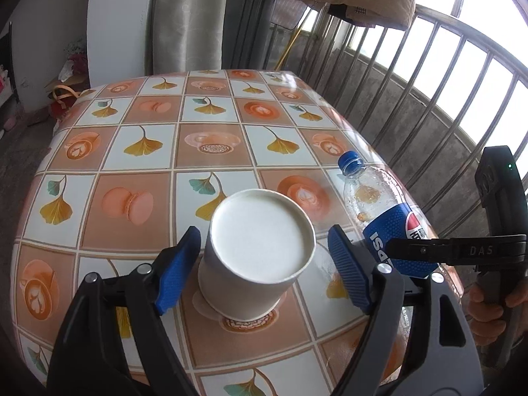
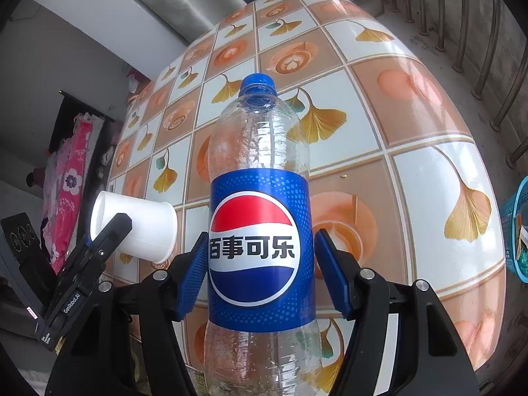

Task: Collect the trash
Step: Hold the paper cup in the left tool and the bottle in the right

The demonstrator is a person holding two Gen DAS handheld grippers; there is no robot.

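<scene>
On the left we see the left gripper (image 1: pixel 264 264) over the table (image 1: pixel 148 151), which has a cover with ginkgo leaves and coffee cups. Its blue pads (image 1: pixel 180 265) stand spread on both sides of a white paper cup (image 1: pixel 257 254). The cup stands upright on the table between them. There is a clear gap on its right side; on its left side the pad is very close, and we cannot tell if it touches. The inside of the cup looks white and flat, so we cannot tell whether it is empty.

More to the right stands a clear Pepsi bottle (image 2: pixel 260 231) with a blue cap and a blue label. It is upright on the table, just beside the cup. In the left wrist view its lower part is hidden behind the right finger of the left gripper and an arm of the other tool.

The right gripper (image 2: pixel 260 274) has the bottle between its pads (image 2: pixel 191 280). The left pad meets the edge of the label; on the right side a narrow gap shows, so the pads do not pinch the bottle. The bottom of the bottle is cut off by the picture edge.

At the far right edge, a blue basket (image 2: pixel 514 231) is only partly in view, and its contents are hard to make out.
</scene>
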